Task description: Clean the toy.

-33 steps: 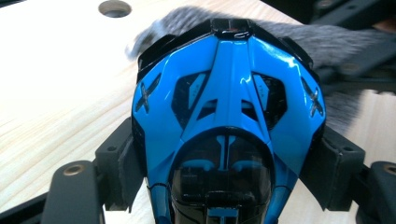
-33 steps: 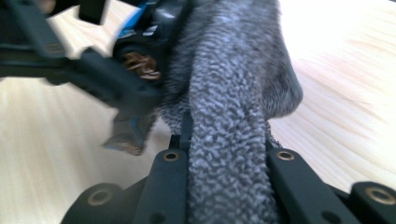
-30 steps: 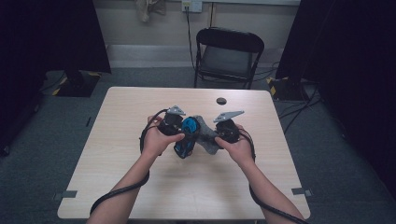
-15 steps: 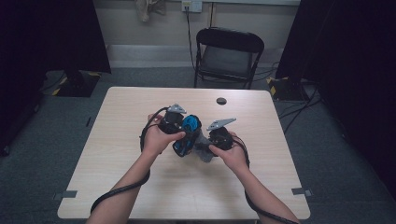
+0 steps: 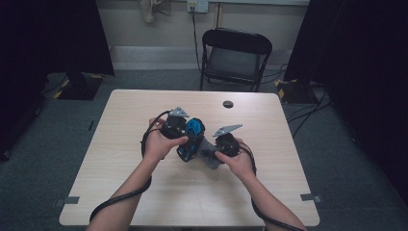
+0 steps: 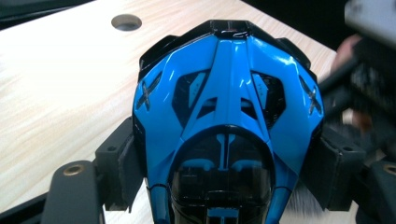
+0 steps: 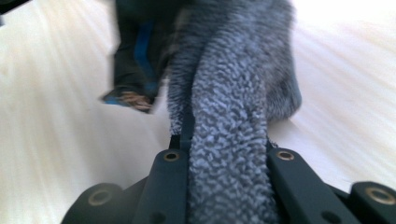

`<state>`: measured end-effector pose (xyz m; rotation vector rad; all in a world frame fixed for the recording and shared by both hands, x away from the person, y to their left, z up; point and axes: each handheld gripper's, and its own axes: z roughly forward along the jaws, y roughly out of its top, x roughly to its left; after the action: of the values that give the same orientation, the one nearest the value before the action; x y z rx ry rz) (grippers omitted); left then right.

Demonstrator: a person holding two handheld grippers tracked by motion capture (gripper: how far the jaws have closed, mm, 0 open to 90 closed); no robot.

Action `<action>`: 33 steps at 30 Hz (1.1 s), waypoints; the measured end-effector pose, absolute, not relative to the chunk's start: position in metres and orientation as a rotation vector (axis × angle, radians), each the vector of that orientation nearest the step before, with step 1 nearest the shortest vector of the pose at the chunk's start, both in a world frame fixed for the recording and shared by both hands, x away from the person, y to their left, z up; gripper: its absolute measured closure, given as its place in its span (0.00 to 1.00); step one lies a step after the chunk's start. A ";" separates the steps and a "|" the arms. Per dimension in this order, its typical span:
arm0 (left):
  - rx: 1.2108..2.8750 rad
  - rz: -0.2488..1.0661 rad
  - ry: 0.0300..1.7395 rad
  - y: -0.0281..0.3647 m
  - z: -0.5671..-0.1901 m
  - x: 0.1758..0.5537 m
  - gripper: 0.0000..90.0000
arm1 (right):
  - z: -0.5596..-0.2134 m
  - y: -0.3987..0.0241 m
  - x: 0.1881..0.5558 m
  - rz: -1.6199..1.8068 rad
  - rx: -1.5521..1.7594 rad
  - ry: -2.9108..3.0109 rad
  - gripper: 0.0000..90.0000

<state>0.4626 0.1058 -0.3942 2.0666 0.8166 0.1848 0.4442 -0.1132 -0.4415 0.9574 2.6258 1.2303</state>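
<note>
A glossy blue and black helmet-shaped toy (image 6: 224,116) is clamped at its sides by the pads of my left gripper (image 6: 229,172). In the high view the toy (image 5: 194,129) is held just above the table's middle, with my left gripper (image 5: 188,140) coming in from its left. My right gripper (image 7: 229,158) is shut on a grey fuzzy cloth (image 7: 233,116), whose far end lies against the toy (image 7: 135,60). From above, the cloth (image 5: 210,155) hangs between the toy and my right gripper (image 5: 217,150).
The light wooden table (image 5: 120,159) has a small round hole (image 5: 228,104) near its far edge. A black folding chair (image 5: 235,53) stands behind the table. Cables trail from both grippers toward the near edge.
My right gripper has moved a little left and down with the cloth, closer to the toy. The left gripper and the toy have stayed in place.
</note>
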 end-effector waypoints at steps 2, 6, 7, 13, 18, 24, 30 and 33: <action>2.068 0.171 0.822 0.108 -0.396 0.461 0.27 | -0.437 -0.120 0.448 1.221 0.976 2.596 0.85; 2.079 0.169 0.819 0.111 -0.400 0.458 0.27 | -0.424 -0.132 0.454 1.223 1.014 2.533 0.85; 2.081 0.166 0.821 0.111 -0.402 0.458 0.27 | -0.421 -0.135 0.456 1.226 1.019 2.521 0.85; 2.106 0.148 0.812 0.107 -0.408 0.456 0.27 | -0.402 -0.144 0.463 1.259 1.044 2.454 0.85; 2.129 0.146 0.810 0.102 -0.411 0.457 0.27 | -0.395 -0.138 0.462 1.274 1.006 2.466 0.85; 2.129 0.137 0.800 0.095 -0.410 0.458 0.27 | -0.400 -0.125 0.458 1.269 0.971 2.510 0.85; 2.127 0.137 0.802 0.094 -0.408 0.460 0.27 | -0.405 -0.120 0.456 1.278 0.957 2.528 0.85; 2.121 0.138 0.805 0.094 -0.407 0.460 0.27 | -0.407 -0.119 0.455 1.273 0.952 2.538 0.85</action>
<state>0.4597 0.0941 -0.4070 2.1205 0.8046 0.1384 0.4552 -0.1187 -0.4066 0.9518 2.5384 1.2726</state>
